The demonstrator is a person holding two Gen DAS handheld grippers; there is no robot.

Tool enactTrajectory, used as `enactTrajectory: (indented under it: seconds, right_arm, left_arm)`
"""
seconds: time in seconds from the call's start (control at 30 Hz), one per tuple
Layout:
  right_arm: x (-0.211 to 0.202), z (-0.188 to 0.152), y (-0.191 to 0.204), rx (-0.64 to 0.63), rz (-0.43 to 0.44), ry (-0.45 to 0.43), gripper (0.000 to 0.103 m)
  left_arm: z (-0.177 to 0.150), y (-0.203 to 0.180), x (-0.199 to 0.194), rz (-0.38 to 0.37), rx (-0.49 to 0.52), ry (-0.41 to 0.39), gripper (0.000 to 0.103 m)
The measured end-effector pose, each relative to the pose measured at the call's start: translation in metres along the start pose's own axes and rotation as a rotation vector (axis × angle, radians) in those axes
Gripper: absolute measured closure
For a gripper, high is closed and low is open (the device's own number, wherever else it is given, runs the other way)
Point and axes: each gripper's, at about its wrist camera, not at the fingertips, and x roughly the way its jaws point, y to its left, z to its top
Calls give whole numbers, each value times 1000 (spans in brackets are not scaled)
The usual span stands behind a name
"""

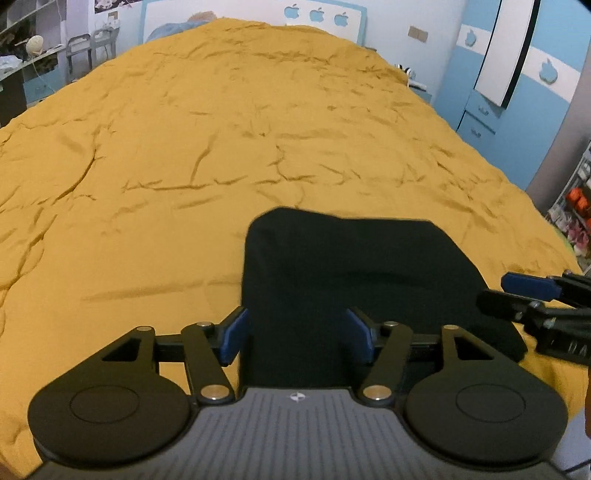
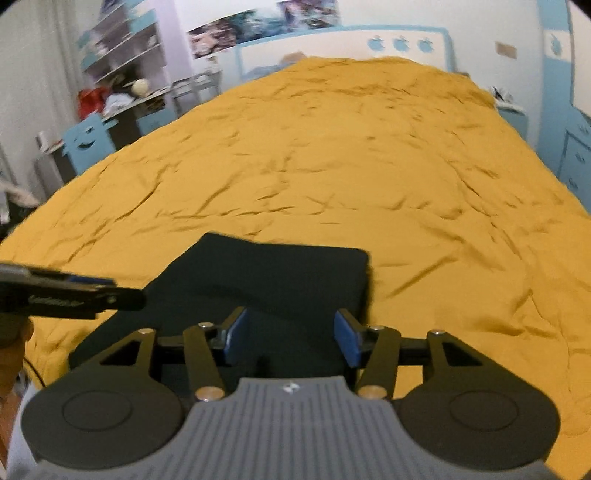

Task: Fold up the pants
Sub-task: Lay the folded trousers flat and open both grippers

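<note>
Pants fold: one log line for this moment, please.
pants: folded, on yellow bedspread | left tool: open, empty | right tool: open, empty

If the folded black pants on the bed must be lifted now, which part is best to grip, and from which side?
Probably the near edge of the black pants, one corner per gripper, coming from the foot of the yellow bedspread. The bundle lies flat, and both the left gripper and the right gripper already stand open over that edge.

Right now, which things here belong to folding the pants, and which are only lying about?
For the job: black pants, folded on the yellow bedcover; left gripper and right gripper, both open.

Lying about: shelves, blue chair, posters.
</note>
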Motion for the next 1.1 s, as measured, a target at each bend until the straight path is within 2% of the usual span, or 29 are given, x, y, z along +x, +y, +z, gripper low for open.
enactTrajectory:
  seconds: [0.17, 0.37, 0.43, 0.73, 0.8, 0.9, 1.03, 1.1]
  right_arm:
    - [-5, -16, 23, -128, -41, 4, 52]
    - [11, -41, 30, -189, -82, 69, 50]
    - [18, -47, 29, -188, -83, 87, 49]
    - [22, -50, 28, -163, -84, 101, 48]
    - [14, -46, 30, -160, -92, 84, 46]
    - [-3, -38, 32, -131, -109, 40, 36]
    - [-33, -35, 42, -111, -135, -31, 22]
    - [-47, -38, 49, -112, -154, -62, 22]
  left_arm:
    - [-11, -10, -4, 18, -10, -9, 33]
    - [-29, -14, 7, 30, 30, 17, 32]
    - [-35, -14, 14, 34, 42, 37, 33]
    - [-40, -15, 12, 37, 69, 29, 33]
    - [-39, -16, 5, 38, 72, 14, 32]
    - [-38, -18, -11, 37, 53, -25, 32]
    - [-43, -21, -41, 44, 18, -117, 22]
    - [-47, -26, -56, 57, 24, -160, 18]
